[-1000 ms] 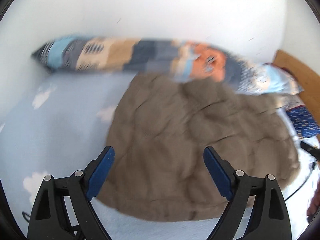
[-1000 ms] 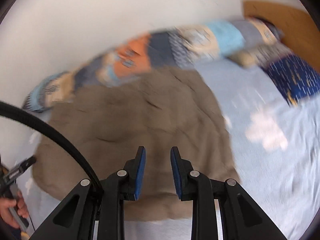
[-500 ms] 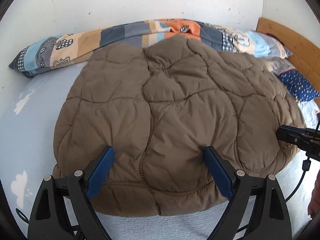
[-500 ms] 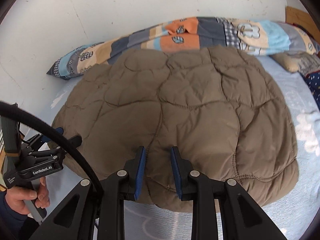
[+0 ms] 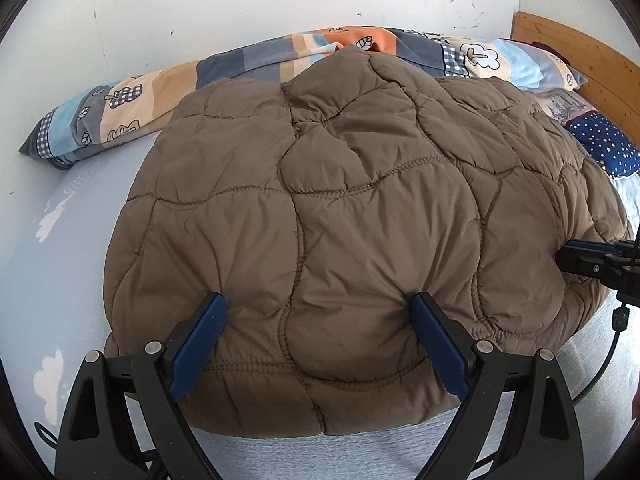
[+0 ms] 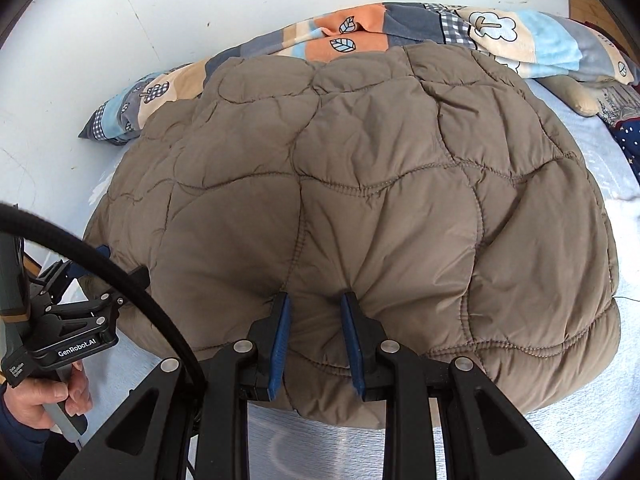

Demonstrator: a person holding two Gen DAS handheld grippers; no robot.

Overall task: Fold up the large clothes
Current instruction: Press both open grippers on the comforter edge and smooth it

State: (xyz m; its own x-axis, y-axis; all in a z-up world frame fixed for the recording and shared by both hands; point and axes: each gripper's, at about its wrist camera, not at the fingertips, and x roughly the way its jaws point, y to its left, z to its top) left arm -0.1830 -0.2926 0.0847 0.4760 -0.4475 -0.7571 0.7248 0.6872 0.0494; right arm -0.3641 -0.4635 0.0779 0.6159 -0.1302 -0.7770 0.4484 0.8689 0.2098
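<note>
Brown jacket (image 5: 340, 216) flat on bed (image 5: 60, 264), long axis across both views, near hem under both grippers. Left gripper (image 5: 320, 340): jaws wide, astride hem bulge, pads touching fabric, no pinch. Right gripper (image 6: 314, 340): jaws narrow, pinching hem fold. Both equally near; lift probably toward far edge.

Bright, even daylight fills both views, with only soft shadows in the folds. Both are sharp, without motion blur. Fisheye curvature bends the edges, and the corners are vignetted black.
</note>
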